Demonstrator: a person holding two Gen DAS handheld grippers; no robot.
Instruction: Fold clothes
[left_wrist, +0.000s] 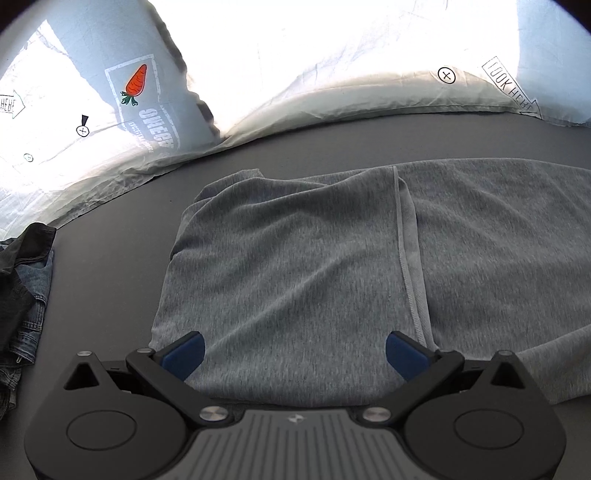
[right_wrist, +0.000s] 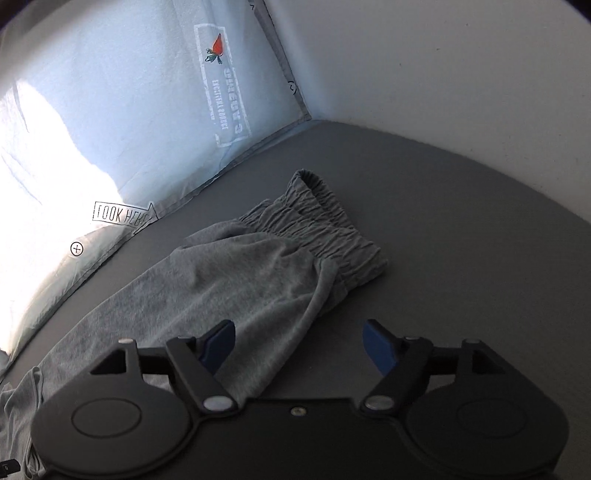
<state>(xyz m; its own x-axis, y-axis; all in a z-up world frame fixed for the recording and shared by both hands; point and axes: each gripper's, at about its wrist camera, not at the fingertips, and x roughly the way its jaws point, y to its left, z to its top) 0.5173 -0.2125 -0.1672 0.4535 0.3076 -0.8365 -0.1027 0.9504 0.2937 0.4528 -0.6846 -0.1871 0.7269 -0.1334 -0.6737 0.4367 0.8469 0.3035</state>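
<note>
- My left gripper (left_wrist: 293, 350) has its blue fingers (left_wrist: 183, 354) spread wide, with nothing between them; it hangs over the near edge of the grey pants (left_wrist: 295, 266).
- The pants lie flat on the dark grey sheet (left_wrist: 110, 295), stretching off to the right in the left view. A stitched seam (left_wrist: 408, 266) runs from far to near just right of the gripper's centre.
- My right gripper (right_wrist: 299, 349) is also spread and holds nothing. Its left finger sits over the cloth (right_wrist: 229, 280), its right finger over bare sheet (right_wrist: 461, 266).
- In the right view the gathered waistband (right_wrist: 321, 225) is at the far end of the pants, a little crumpled, with one corner standing up.
- A pale printed cover (left_wrist: 332, 74) with a carrot picture (left_wrist: 136, 83) lies bunched along the far side.
- A heap of denim and dark cloth (left_wrist: 22, 295) sits at the left edge, apart from the pants.
- A white wall (right_wrist: 461, 66) rises at the far right.
</note>
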